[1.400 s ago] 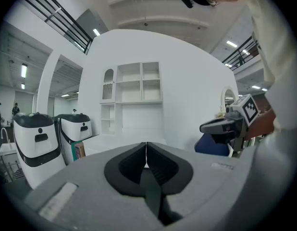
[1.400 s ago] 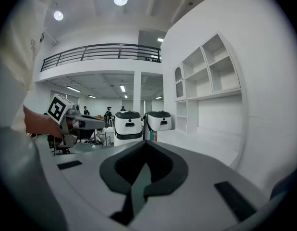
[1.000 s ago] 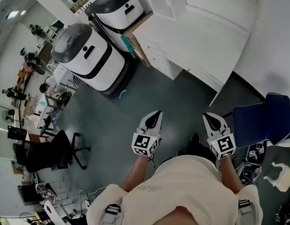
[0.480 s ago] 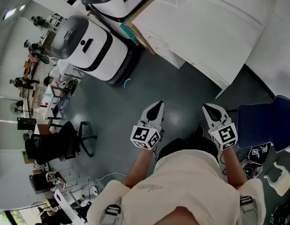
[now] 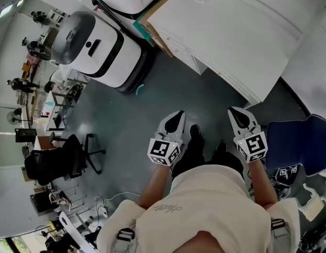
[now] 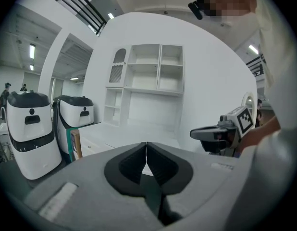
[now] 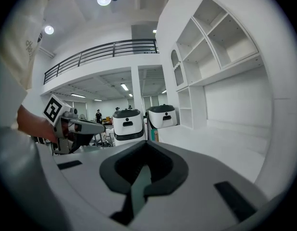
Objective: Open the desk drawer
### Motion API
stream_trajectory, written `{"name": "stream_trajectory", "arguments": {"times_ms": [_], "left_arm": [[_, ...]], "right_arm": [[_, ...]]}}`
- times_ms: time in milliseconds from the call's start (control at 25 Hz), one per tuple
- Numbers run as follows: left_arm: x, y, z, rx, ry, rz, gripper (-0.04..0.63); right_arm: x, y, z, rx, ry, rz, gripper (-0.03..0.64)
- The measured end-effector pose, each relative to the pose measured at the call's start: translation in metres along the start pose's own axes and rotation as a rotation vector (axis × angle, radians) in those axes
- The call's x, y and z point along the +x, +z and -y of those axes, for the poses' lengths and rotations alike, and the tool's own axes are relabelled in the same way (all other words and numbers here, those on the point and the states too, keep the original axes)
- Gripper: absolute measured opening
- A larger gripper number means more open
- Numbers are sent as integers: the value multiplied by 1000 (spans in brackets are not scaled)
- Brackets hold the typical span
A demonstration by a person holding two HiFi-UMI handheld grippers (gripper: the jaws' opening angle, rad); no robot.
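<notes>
Left hand-held gripper (image 6: pixel 146 147): your jaws are pressed together with nothing between them; it is held out in front of your body, above the floor (image 5: pixel 126 120).
Right hand-held gripper (image 7: pixel 147 146): its jaws are pressed together too and hold nothing; it is level with the left one, well apart from it.
Drawers (image 5: pixel 185 56): these are in the stack under the near left end of the white table (image 5: pixel 242 30), ahead of you and well apart from both grippers. Their fronts look flush and shut in the head view.
Head view only: you see your own feet on the floor between the two grippers, a blue chair (image 5: pixel 295 141) to your right and a black office chair (image 5: pixel 57 162) far to your left.
Left gripper view only: it looks straight at the shelf unit (image 6: pixel 148 76) that stands on the table, and catches the right hand-held gripper at its right edge.
Right gripper view only: you see a railed balcony (image 7: pixel 100 54) above the hall, and the left hand-held gripper at its left side.
Robots: two white machines with dark tops (image 5: pixel 94 44) stand just beside the table's left end; all three views show them.
</notes>
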State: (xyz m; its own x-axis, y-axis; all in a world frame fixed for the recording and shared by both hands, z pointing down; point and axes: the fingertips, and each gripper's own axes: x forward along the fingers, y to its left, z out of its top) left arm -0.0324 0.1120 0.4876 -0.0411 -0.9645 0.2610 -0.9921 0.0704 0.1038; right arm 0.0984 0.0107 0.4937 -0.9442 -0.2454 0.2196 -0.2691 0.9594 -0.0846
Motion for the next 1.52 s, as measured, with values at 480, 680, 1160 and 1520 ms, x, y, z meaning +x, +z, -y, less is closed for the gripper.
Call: {"name": "stream_trajectory", "arguments": {"times_ms": [480, 680, 1160, 1520], "left_arm": [[58, 41, -101, 46, -183, 33, 17], [84, 36, -136, 24, -269, -8, 17], [151, 19, -135, 34, -442, -85, 17], [218, 34, -123, 74, -461, -143, 17]], "right_arm": [[82, 59, -13, -118, -159, -20, 2], [101, 65, -9, -75, -284, -18, 3], [120, 46, 21, 27, -397, -75, 2], [149, 42, 95, 74, -385, -40, 2]]}}
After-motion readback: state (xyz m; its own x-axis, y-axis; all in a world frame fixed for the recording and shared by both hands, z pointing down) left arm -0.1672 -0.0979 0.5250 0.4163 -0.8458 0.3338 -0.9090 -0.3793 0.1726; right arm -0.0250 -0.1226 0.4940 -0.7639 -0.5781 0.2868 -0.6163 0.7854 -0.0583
